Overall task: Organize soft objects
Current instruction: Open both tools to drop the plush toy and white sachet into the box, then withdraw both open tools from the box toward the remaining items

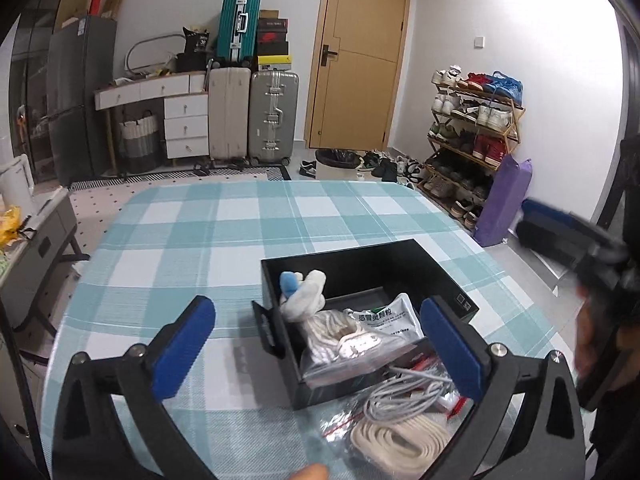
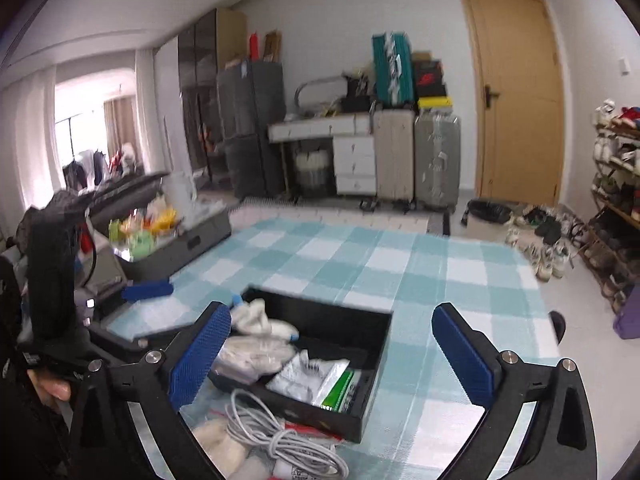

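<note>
A black box point(image 1: 360, 268) sits open on the near half of a table covered in a teal-and-white checked cloth point(image 1: 224, 232). Inside it, at its far left corner, lies a white plush toy with a blue tip point(image 1: 306, 290); nearer in the box rests a clear zip bag holding a coil of off-white rope point(image 1: 344, 338), and to its right a white medicine sachet with green print point(image 1: 390, 316). Just in front of the box, on the cloth at the near edge, lie a bundled grey cable point(image 1: 404, 398) and another bagged coil of cream rope point(image 1: 404, 440), touching one another. The left gripper point(image 1: 320, 344) hovers over the near edge of the table with its blue pads spread wide, one on the left of the box and one over its right side, grasping nothing. The right gripper point(image 2: 332, 356) hangs above the same spot, its jaws likewise released and empty, with the box point(image 2: 320, 360) and cable point(image 2: 276, 436) between them. In the left wrist view the right gripper shows as a blurred dark shape at the far right. Beyond the table stand suitcases point(image 1: 256, 116), a wooden door point(image 1: 360, 56) and a shoe rack point(image 1: 472, 132).
</note>
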`<state>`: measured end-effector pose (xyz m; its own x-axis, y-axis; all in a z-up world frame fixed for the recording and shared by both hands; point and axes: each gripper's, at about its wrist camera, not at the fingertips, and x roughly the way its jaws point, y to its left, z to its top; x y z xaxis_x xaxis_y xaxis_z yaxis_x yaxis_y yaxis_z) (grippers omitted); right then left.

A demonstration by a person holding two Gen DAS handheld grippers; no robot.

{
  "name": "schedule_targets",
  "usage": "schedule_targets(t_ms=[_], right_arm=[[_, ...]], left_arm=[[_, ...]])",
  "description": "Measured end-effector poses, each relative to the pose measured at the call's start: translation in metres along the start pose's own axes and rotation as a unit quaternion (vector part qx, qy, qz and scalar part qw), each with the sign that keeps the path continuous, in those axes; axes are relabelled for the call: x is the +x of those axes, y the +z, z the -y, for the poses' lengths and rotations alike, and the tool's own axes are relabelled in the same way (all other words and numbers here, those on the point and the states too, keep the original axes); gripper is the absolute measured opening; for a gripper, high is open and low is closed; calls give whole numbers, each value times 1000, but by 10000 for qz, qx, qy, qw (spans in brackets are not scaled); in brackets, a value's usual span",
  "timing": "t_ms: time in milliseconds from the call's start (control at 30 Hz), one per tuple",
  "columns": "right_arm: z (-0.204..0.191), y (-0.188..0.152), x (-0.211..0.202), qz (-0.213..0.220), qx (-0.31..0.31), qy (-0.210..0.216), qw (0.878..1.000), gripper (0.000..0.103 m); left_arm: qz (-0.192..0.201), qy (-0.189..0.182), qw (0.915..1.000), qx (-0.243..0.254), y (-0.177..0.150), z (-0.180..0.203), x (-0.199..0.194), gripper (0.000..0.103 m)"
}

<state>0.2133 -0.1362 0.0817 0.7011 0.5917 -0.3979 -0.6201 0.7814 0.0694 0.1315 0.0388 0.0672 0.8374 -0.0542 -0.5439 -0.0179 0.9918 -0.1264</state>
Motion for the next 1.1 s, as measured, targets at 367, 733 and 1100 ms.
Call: schedule_targets(t_ms=[367, 733, 1100], right_arm=[[-2, 32, -87, 809, 222, 29, 9965, 102], [2, 7, -124, 495, 149, -125, 9986, 102], [10, -29, -132, 196, 230, -207, 9993, 102]], left_arm=[[205, 220, 9995, -42, -7, -9, -42, 103], [247, 334, 9991, -109, -27, -10, -62, 103], [329, 346, 9985, -276, -36, -13, -66, 103]])
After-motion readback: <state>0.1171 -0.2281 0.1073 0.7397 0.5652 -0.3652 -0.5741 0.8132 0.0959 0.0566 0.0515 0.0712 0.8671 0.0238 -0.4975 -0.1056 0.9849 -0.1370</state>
